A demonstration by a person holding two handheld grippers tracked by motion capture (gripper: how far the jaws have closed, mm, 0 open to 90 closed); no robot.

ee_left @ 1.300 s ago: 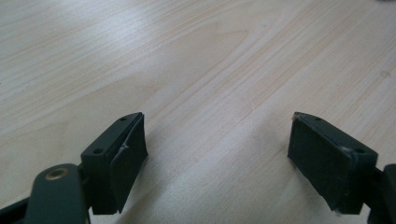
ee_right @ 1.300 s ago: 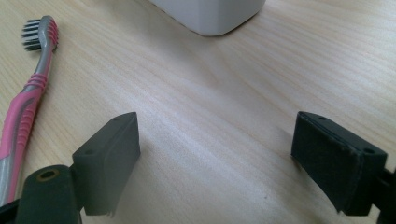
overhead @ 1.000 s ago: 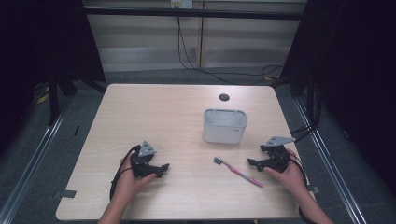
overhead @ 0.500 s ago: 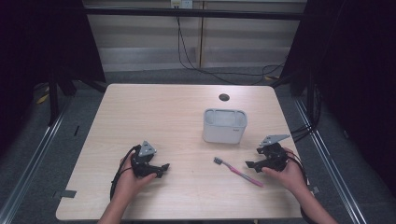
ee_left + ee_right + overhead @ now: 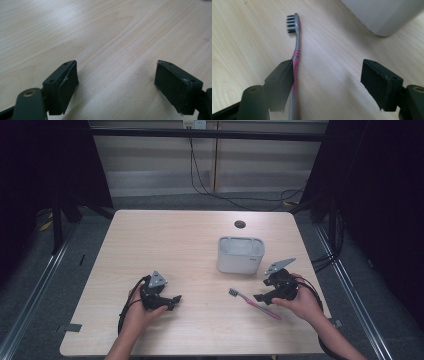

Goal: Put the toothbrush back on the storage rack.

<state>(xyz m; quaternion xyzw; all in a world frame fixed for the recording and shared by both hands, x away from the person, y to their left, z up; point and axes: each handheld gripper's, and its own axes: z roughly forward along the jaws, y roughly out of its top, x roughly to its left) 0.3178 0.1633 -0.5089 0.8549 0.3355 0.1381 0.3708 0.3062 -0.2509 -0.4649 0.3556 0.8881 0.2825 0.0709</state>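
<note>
Right gripper (image 5: 328, 82): fingers apart, just been closing, one beside the pink toothbrush (image 5: 296, 47) handle, not clamped. Left gripper (image 5: 116, 85): fingers wide apart over bare counter (image 5: 105, 30).

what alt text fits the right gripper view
A pink and grey toothbrush lies on a wooden table, its handle beside the left jaw of the open tongs, dark bristles pointing away. A white tub's corner sits at upper right.
</note>
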